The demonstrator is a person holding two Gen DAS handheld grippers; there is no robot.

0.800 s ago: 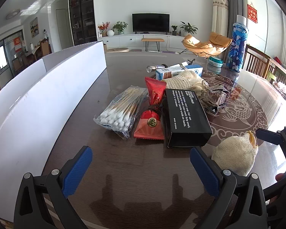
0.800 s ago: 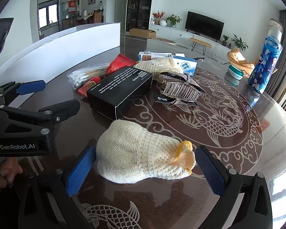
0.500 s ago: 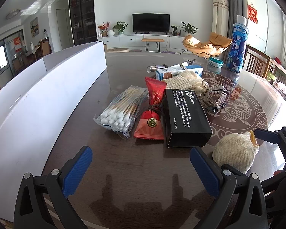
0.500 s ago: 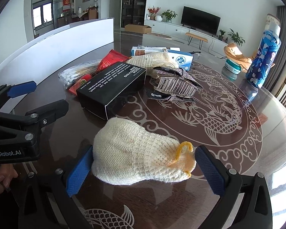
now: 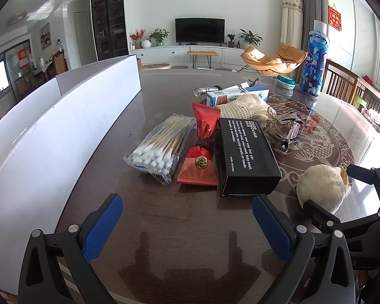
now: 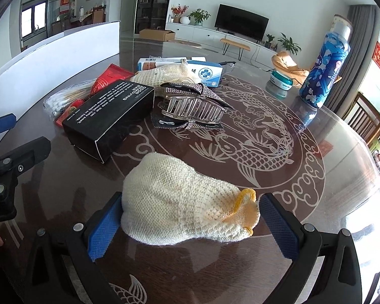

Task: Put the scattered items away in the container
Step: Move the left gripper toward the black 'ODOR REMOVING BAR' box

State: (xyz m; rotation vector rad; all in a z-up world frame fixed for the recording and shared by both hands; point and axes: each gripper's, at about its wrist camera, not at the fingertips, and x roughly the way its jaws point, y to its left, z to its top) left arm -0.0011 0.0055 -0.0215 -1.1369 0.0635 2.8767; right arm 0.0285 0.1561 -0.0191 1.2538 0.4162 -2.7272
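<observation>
Right fingers (image 6: 187,224) spread wide, knit glove (image 6: 182,210) between them, unpinched. Left fingers (image 5: 187,230) spread, empty. Risk: soft knit bunches, slides on glossy worktop (image 6: 278,167) when I close.

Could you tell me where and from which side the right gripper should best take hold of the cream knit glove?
Probably across its length: the glove lies flat, rounded end left, yellow cuff right, already between the open right gripper pads. Come down from above and close, bunching the soft knit.
</observation>
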